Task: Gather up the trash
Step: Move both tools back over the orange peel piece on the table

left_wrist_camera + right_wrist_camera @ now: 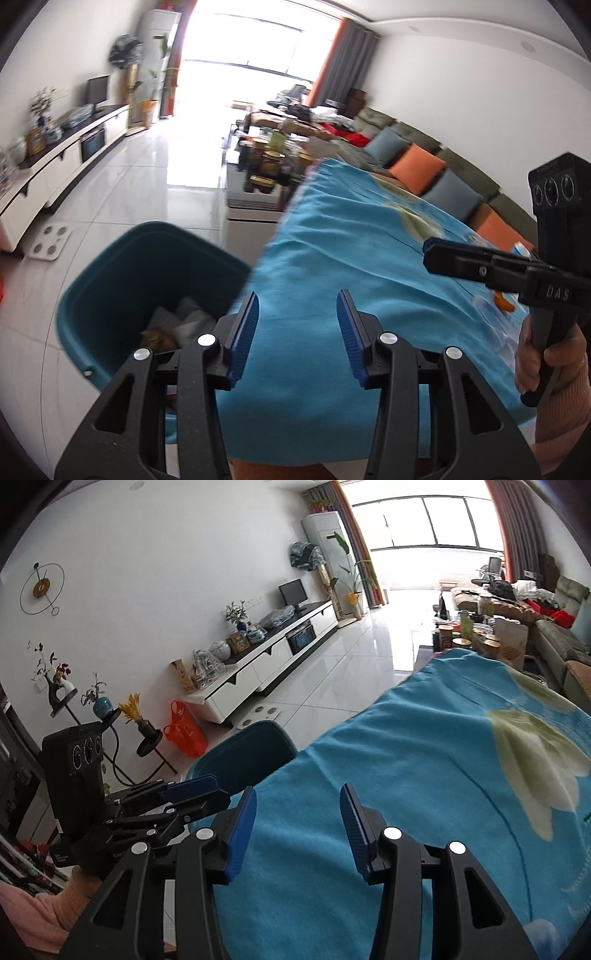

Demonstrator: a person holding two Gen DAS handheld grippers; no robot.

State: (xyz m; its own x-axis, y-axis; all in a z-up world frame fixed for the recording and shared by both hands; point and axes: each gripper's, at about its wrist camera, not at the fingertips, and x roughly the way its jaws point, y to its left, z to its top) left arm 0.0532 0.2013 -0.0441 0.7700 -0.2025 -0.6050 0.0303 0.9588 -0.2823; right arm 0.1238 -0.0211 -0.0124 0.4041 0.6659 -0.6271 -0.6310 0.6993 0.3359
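The left gripper (297,332) is standing nearest the lens, its blue pads parted at a moderate gap with nothing between them. The right gripper (298,827) is showing the same condition: jaws apart, empty. Both are pointing down over the blue cloth (351,258) covering the table. The teal bin (110,295) is sitting on the floor to the left of the left gripper and below it, just beside the cloth edge, with crumpled trash (181,321) lying inside. Remaining trash, an orange scrap (504,301) on clear wrapping, is lying to the right of the left gripper, beneath the right gripper (434,254). Judged from this, the right hand is nearer that scrap; its long axis cannot be told.
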